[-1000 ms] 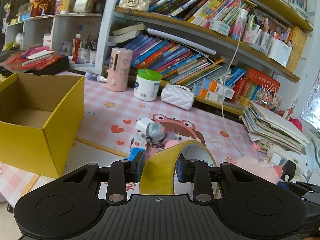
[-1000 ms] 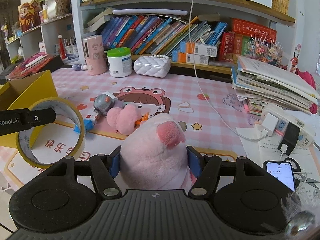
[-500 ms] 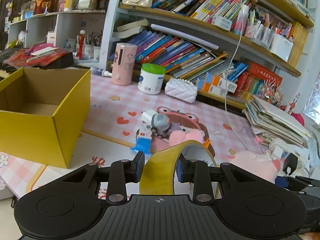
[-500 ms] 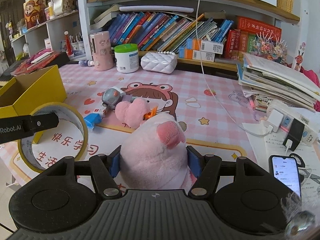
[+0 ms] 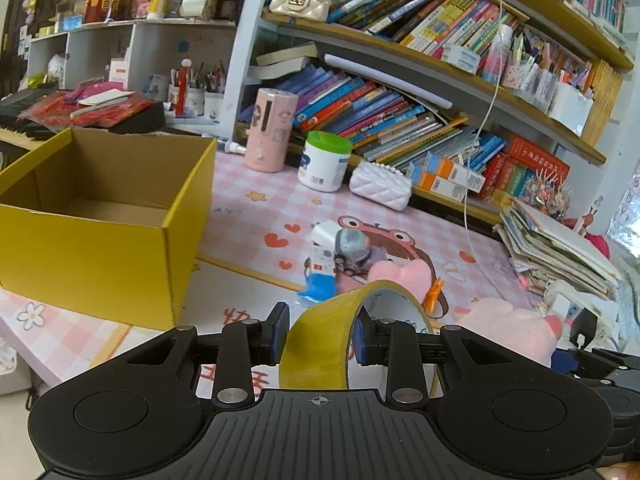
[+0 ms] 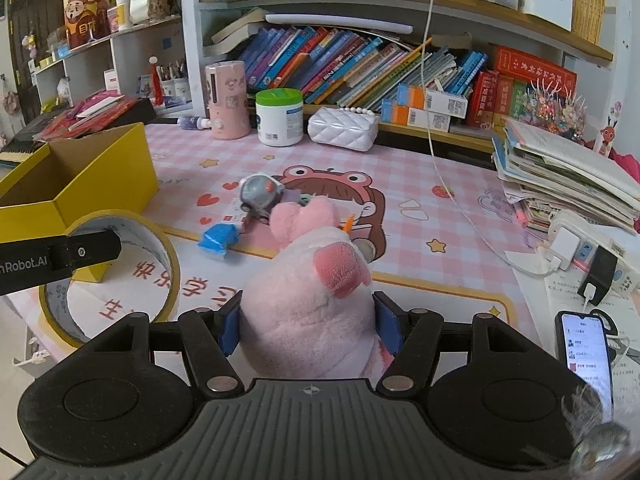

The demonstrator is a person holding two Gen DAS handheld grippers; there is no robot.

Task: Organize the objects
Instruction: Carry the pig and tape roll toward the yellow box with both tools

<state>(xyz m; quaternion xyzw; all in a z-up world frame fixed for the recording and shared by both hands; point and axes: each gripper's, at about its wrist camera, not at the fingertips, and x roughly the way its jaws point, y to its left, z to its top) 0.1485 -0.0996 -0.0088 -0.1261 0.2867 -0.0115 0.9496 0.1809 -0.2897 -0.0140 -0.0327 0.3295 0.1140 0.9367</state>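
My left gripper (image 5: 319, 340) is shut on a yellow tape roll (image 5: 320, 340), held upright above the desk's front edge; the roll also shows in the right wrist view (image 6: 108, 276). My right gripper (image 6: 308, 328) is shut on a pink plush pig (image 6: 312, 304), also seen at the right of the left wrist view (image 5: 508, 332). An open, empty yellow cardboard box (image 5: 100, 208) stands on the left. A small pile lies mid-desk: a grey toy robot (image 6: 260, 192), a blue and white item (image 6: 218, 238) and a pink plush piece (image 6: 304, 220).
A pink checked mat (image 6: 420, 184) covers the desk. At the back stand a pink canister (image 6: 226, 100), a green-lidded jar (image 6: 279, 116) and a white quilted purse (image 6: 344, 128) below full bookshelves. A book stack (image 6: 568, 176), power strip (image 6: 588, 248) and phone (image 6: 586, 348) lie right.
Both grippers have pulled back and risen a little with their loads; the yellow box now shows more of its inside in the left wrist view. Both grips are unchanged.
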